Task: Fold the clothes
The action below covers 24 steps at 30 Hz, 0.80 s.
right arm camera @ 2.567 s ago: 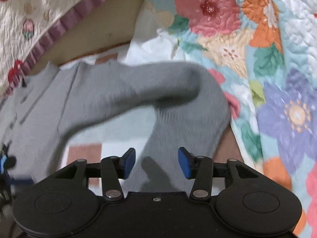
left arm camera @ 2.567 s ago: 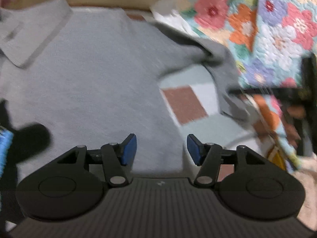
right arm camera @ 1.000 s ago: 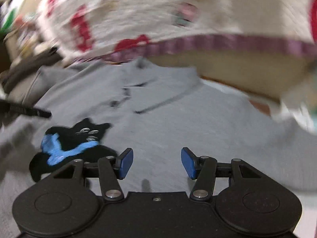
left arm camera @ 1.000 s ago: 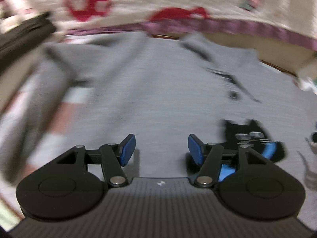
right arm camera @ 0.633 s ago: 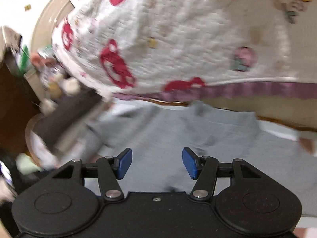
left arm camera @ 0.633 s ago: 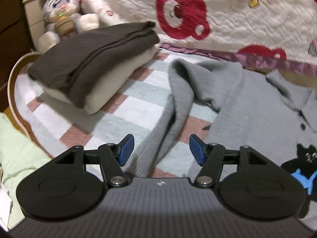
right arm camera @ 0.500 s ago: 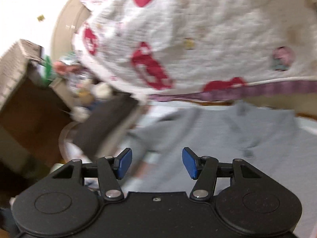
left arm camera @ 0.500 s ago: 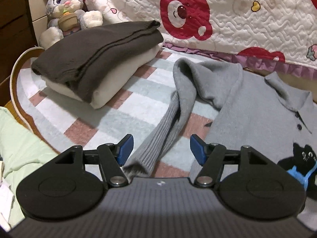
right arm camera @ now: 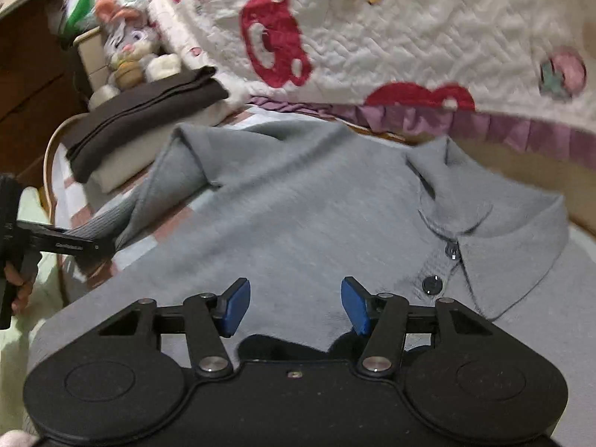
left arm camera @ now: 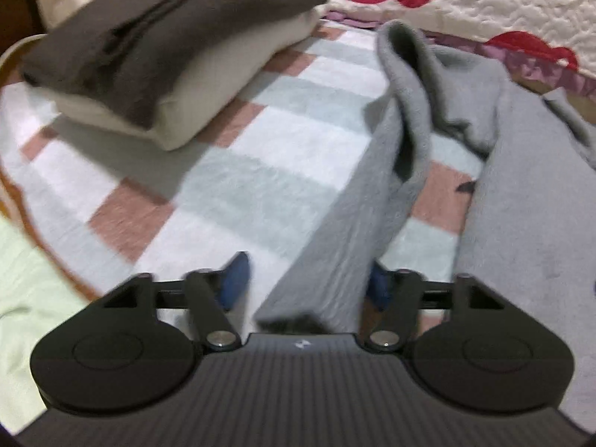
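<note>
Grey sleeve (left arm camera: 335, 253) cuff lies between the left gripper's (left arm camera: 305, 283) wide jaws; right gripper (right arm camera: 294, 303) gapes too.

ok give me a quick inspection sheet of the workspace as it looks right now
surface: checked pink, white and pale green blanket, partly covered by the clothes
job's things: grey polo sweater lying front up, collar and buttons showing; its sleeve runs down between the left claw's fingers
clutter: folded dark brown garment stacked on a folded cream one; plush bunny behind the stack
grippers: left claw open around the sleeve cuff; right claw open, empty, above the sweater's chest
cables: nothing seen
surroundings: white quilt with red bears and purple frill behind; wooden furniture at left
</note>
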Motion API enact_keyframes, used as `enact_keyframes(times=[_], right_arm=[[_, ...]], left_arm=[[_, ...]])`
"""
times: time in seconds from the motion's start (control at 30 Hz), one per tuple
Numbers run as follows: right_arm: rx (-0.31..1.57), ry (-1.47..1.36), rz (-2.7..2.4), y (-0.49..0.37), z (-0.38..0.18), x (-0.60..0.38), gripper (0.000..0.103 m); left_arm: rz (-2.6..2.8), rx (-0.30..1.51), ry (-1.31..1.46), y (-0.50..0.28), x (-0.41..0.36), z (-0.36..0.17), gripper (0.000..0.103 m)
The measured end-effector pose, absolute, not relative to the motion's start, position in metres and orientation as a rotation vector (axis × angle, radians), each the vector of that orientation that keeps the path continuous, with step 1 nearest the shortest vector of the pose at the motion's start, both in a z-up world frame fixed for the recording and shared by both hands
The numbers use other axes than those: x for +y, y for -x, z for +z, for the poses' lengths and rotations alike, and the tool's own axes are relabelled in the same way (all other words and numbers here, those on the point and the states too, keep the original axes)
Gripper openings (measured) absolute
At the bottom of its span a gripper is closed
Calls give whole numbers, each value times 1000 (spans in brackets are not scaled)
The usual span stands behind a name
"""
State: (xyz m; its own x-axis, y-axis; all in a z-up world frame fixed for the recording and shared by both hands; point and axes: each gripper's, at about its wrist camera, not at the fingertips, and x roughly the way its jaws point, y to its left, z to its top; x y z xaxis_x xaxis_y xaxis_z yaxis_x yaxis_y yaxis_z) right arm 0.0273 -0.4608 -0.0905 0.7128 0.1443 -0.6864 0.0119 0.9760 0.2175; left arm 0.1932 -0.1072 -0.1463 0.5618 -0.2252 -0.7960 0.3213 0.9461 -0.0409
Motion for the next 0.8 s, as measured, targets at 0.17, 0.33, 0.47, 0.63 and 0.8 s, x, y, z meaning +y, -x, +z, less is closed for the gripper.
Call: enact_keyframes(times=[0.17,0.33,0.47,0.63,0.8], right_arm=[[733,-331,69,-46,-120,-487,60],[727,-318,54,-49,-131,-500,60],[773,-344,44,-52,-141,-513,60],[789,-314,23,-60,-146,-524,60],[768,-400,-27,-59,-142,-550,60]], left_arm=[[-266,831,-350,-214,-133,-99,9],[-103,698,-372,-264,-123,-3,7],[-3,661,-387,-301,-120,52,7],[66,657,-461,-352,-125,82,7],[180,656,-393,-406,-119,48,8]])
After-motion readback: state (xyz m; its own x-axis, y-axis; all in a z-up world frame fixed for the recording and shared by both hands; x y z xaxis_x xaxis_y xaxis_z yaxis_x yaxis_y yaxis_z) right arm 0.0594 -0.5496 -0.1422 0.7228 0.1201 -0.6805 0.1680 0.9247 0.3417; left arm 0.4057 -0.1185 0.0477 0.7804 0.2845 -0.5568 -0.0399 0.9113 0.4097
